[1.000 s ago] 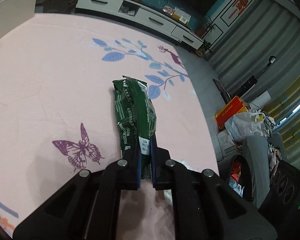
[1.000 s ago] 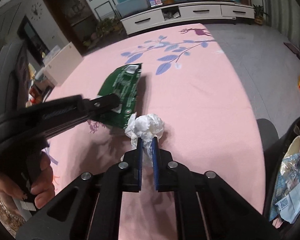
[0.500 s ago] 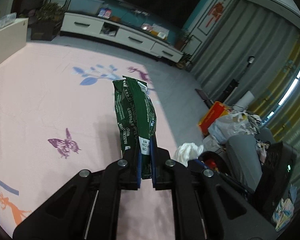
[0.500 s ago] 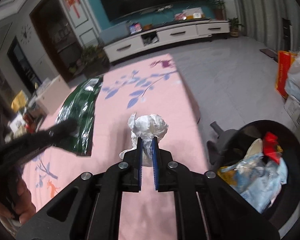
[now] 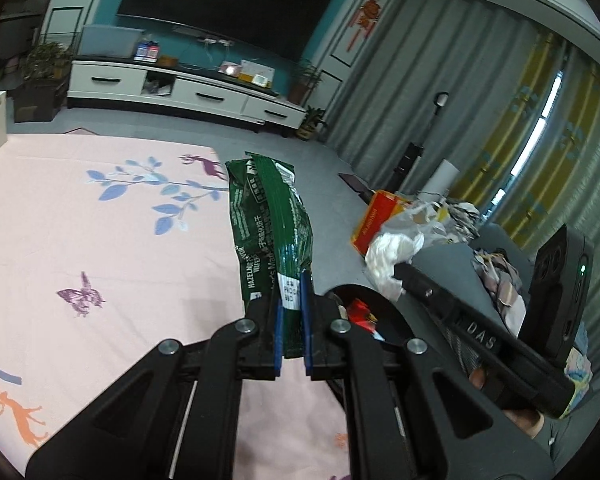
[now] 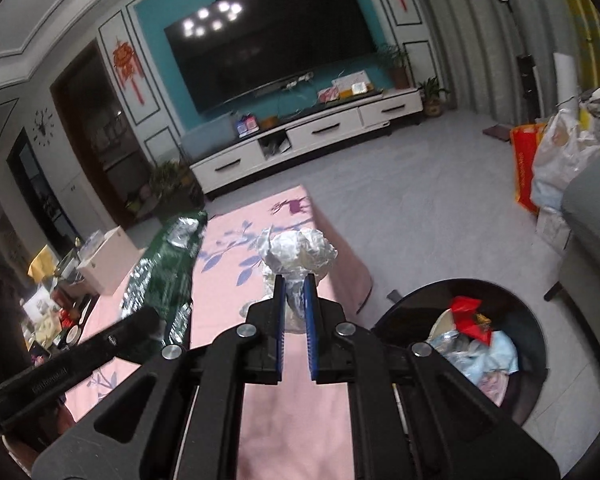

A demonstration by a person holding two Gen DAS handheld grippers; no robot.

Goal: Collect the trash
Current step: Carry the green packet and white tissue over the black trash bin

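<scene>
Dim daylight, heavy fisheye edge distortion

Wrapper (image 5: 270,236) left of paper wad (image 6: 298,250), bin (image 6: 528,316) right of tablecloth (image 6: 300,420)

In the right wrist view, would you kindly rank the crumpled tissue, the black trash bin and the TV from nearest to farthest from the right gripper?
1. crumpled tissue: clamped in the right gripper.
2. black trash bin: lower right, on the floor.
3. TV: on the far wall.
</scene>
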